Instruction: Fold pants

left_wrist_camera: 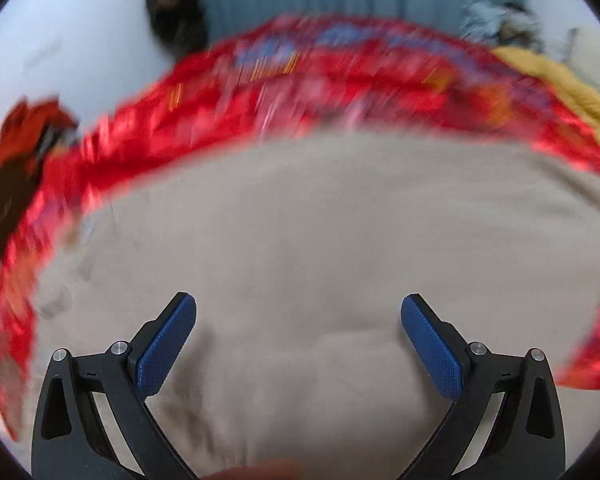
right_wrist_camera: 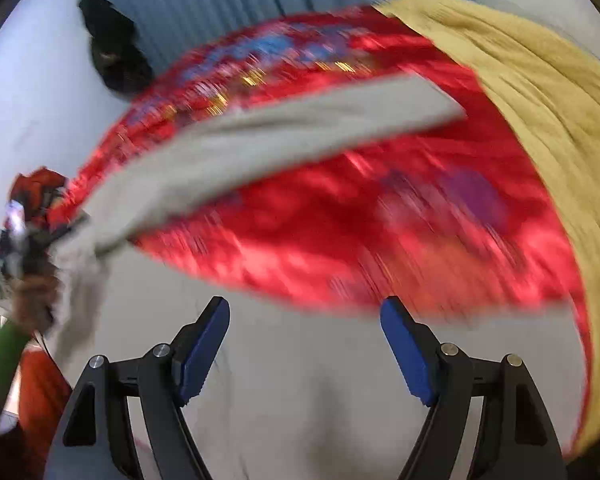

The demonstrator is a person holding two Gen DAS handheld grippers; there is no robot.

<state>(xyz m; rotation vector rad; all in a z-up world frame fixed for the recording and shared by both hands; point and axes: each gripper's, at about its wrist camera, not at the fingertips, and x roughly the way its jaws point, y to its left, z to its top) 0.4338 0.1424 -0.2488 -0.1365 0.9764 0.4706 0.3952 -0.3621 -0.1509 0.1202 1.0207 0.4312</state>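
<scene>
Beige pants (left_wrist_camera: 300, 240) lie spread on a red patterned cloth (left_wrist_camera: 260, 92). My left gripper (left_wrist_camera: 299, 312) is open just above the wide beige fabric, holding nothing. In the right wrist view a beige pant leg (right_wrist_camera: 260, 140) stretches from the left towards the upper right over the red cloth (right_wrist_camera: 360, 220), and more beige fabric (right_wrist_camera: 300, 380) lies under my right gripper (right_wrist_camera: 305, 316), which is open and empty. Both views are blurred by motion.
A yellow knitted blanket (right_wrist_camera: 540, 120) lies along the right side, also in the left wrist view (left_wrist_camera: 572, 92). A black object (right_wrist_camera: 112, 48) sits against the pale wall. A hand in a green sleeve (right_wrist_camera: 4, 352) is at the left by a red bundle (right_wrist_camera: 40, 192).
</scene>
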